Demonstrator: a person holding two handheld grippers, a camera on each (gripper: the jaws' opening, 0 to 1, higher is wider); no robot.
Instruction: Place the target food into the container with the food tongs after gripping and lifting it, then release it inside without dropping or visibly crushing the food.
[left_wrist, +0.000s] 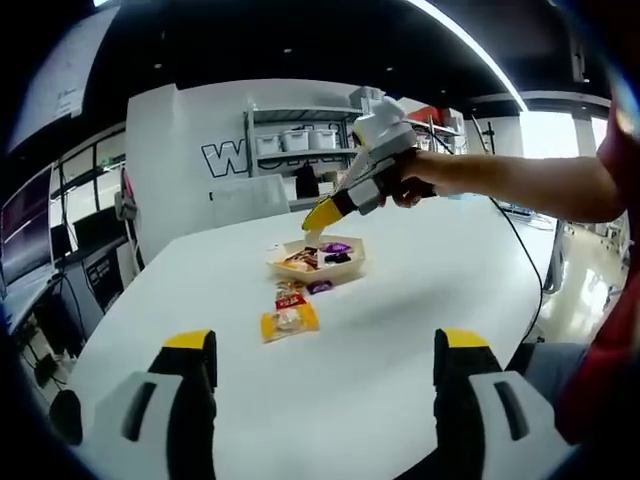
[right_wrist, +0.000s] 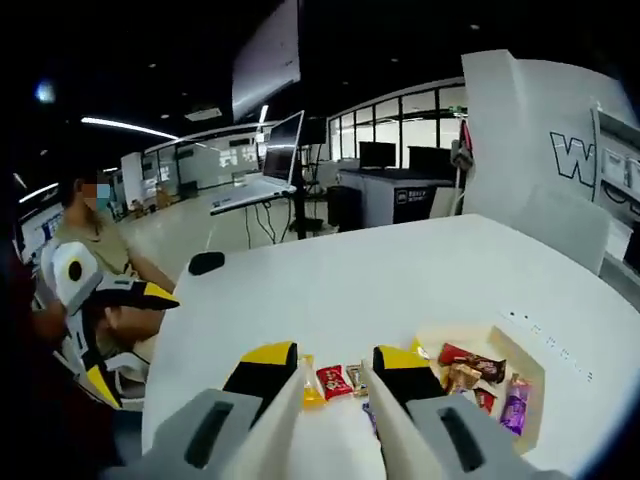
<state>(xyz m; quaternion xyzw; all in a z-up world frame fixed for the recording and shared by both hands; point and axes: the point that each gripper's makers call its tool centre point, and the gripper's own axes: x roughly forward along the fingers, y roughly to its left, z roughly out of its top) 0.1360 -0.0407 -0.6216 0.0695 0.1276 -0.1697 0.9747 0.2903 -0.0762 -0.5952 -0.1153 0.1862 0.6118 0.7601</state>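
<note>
yellow-tipped jaws of the left gripper (left_wrist: 325, 365) are standing wide apart, holding nothing, low over the white table (left_wrist: 420, 300). right gripper (right_wrist: 335, 385) is reaching down over the pale hexagonal tray (right_wrist: 527, 385), white tong blades slightly parted and empty. yellow snack packet (left_wrist: 289, 321) and red packet (left_wrist: 290, 297) are lying just beside the tray.

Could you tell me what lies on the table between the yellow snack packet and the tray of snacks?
In the left gripper view, a red packet lies between the yellow packet and the tray; a purple one sits beside it.
</note>
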